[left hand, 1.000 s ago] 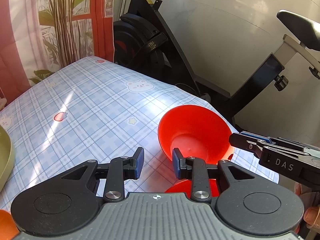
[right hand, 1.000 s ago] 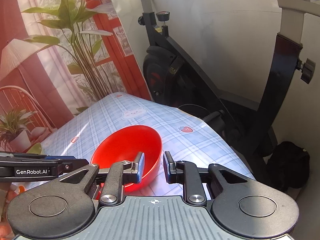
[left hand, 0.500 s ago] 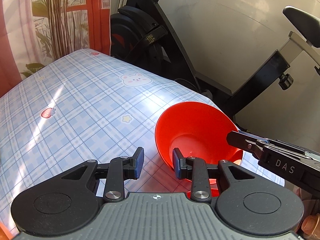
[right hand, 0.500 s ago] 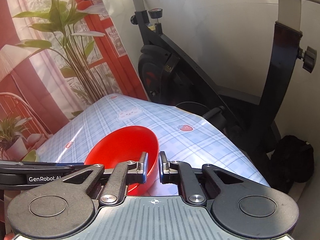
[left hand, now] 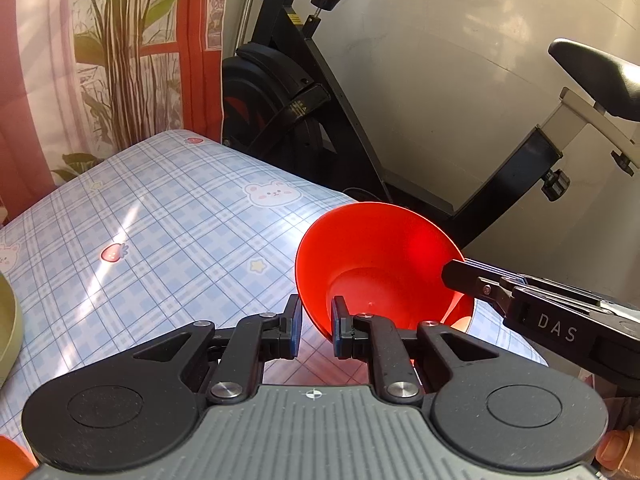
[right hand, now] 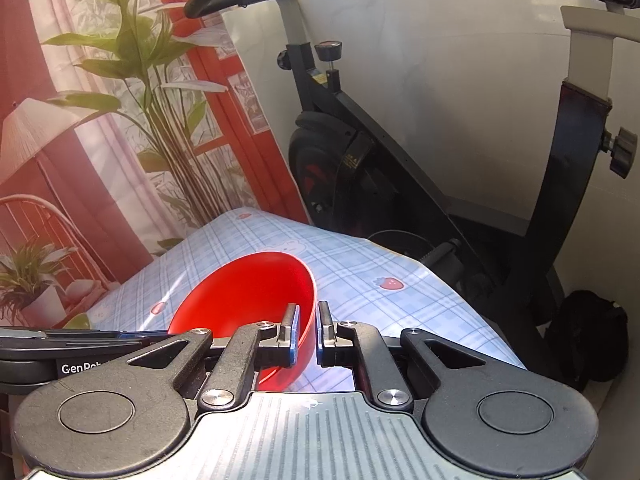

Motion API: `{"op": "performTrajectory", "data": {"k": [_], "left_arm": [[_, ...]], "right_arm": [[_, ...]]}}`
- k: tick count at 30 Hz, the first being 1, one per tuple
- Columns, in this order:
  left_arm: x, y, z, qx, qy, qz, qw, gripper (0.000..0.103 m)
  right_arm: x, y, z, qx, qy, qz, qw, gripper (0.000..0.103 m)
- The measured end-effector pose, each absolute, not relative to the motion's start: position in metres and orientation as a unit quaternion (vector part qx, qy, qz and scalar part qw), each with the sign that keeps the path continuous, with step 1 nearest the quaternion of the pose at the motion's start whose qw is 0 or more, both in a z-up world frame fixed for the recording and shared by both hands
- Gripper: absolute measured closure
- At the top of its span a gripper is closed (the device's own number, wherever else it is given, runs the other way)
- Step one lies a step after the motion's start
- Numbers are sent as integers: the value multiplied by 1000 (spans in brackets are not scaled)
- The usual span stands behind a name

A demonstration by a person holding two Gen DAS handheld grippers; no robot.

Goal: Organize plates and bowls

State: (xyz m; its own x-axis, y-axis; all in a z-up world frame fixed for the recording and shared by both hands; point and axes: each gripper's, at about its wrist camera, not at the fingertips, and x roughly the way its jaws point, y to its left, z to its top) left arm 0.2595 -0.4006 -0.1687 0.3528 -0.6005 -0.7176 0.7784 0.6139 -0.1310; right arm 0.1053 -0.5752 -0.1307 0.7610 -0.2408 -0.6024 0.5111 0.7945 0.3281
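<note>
Lifting looks like the step in hand: the red bowl (left hand: 380,264) is tilted up off the checked tablecloth (left hand: 168,216), near the cloth's corner closest to the exercise bike (left hand: 304,92). Both tongs are on its rim. The right gripper (right hand: 307,334) has its jaws nearly closed across the wall of the bowl (right hand: 248,296), one finger inside and one outside, so I judge it pinches the rim. The left gripper (left hand: 314,330) straddles the rim on the opposite side with a wider gap; its inner finger touches the wall, but whether the outer one presses I cannot tell.

A round bowl has no long axis to speak of. Its mouth faces up and leans away from the bike, toward the left tongs, with its base low on the bike side.

A pale green dish (left hand: 8,320) shows at the cloth's edge farthest from the bike, and an orange piece (left hand: 10,456) sits nearer still. Next, I would guess, the bowl must be levelled and carried toward those, keeping the pinch firm so the thin rim does not slip.
</note>
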Motion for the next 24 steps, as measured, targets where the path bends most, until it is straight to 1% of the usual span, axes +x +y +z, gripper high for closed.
{"op": "performTrajectory", "data": {"k": [12, 24], "left_arm": [[237, -366, -137, 110, 359, -411, 830, 87], [208, -338, -129, 108, 354, -405, 836, 87]], "right_arm": [[98, -543, -96, 233, 269, -186, 916, 95], [75, -514, -87, 228, 282, -172, 916, 94]]}}
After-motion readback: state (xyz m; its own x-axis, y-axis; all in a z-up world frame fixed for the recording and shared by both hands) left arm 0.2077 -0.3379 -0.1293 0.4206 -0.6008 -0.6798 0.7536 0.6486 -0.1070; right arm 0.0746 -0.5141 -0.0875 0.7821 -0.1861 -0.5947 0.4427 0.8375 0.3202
